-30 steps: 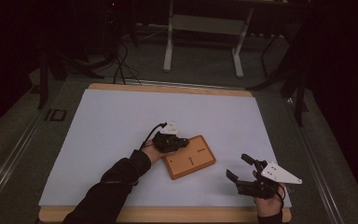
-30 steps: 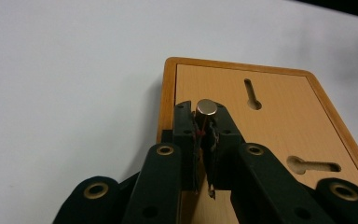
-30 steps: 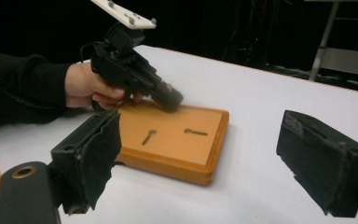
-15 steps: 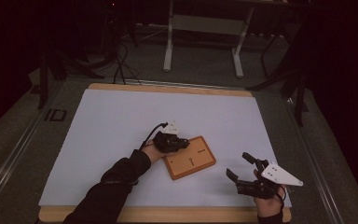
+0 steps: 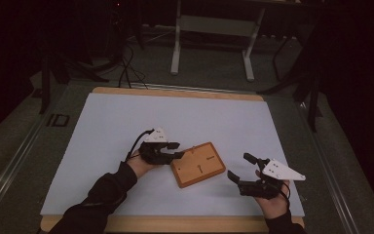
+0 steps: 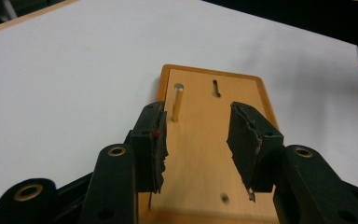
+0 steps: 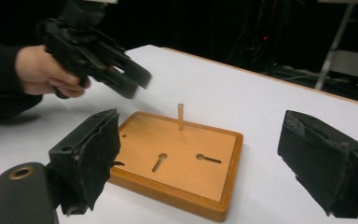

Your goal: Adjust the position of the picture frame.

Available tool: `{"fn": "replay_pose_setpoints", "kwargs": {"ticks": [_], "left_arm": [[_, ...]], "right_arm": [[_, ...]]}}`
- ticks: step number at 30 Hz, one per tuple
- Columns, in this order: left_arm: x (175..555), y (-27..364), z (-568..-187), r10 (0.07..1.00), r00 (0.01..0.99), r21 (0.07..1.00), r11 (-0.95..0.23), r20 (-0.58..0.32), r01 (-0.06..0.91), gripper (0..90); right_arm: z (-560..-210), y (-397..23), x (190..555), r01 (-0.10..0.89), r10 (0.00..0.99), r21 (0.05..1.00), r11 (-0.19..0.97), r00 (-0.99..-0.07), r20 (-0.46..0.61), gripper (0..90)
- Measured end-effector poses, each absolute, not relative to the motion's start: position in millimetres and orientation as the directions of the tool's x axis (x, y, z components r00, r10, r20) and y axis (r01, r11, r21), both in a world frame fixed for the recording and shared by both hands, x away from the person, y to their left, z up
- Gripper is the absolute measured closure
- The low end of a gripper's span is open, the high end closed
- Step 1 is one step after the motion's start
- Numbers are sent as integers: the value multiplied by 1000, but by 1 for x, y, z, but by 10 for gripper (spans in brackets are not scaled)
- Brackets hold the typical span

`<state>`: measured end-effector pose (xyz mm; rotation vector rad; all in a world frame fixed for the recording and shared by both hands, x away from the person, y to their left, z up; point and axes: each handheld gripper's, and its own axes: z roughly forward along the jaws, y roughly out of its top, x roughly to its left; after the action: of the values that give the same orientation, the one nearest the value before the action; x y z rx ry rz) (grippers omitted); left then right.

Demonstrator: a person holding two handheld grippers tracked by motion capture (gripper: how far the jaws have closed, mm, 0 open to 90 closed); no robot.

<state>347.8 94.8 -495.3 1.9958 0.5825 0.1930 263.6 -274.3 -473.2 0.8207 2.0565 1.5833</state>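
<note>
From above, the wooden board (image 5: 197, 165) lies near-centre on the white tabletop (image 5: 102, 126); the left gripper (image 5: 173, 150) hovers at its left edge, the right gripper (image 5: 239, 167) to its right; in the left gripper view the jaws have just been opening, empty, beside the upright peg (image 6: 177, 103); in the right gripper view the jaws gape wide, empty.

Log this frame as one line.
left gripper: jaws just opened, nothing held | peg: upright in wooden board | right gripper: open, beside board

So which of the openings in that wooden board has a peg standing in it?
The corner hole by the left gripper: a thin peg stands upright there. The two keyhole slots mid-board are empty.
</note>
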Motion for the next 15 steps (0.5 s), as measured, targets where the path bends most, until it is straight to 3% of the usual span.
{"fn": "replay_pose_setpoints", "kwargs": {"ticks": [15], "left_arm": [[304, 129, -494, 515, 848, 885, -329, -125, 330, 447]], "right_arm": [[-464, -240, 321, 249, 636, 937, 245, -771, 39, 185]]}}
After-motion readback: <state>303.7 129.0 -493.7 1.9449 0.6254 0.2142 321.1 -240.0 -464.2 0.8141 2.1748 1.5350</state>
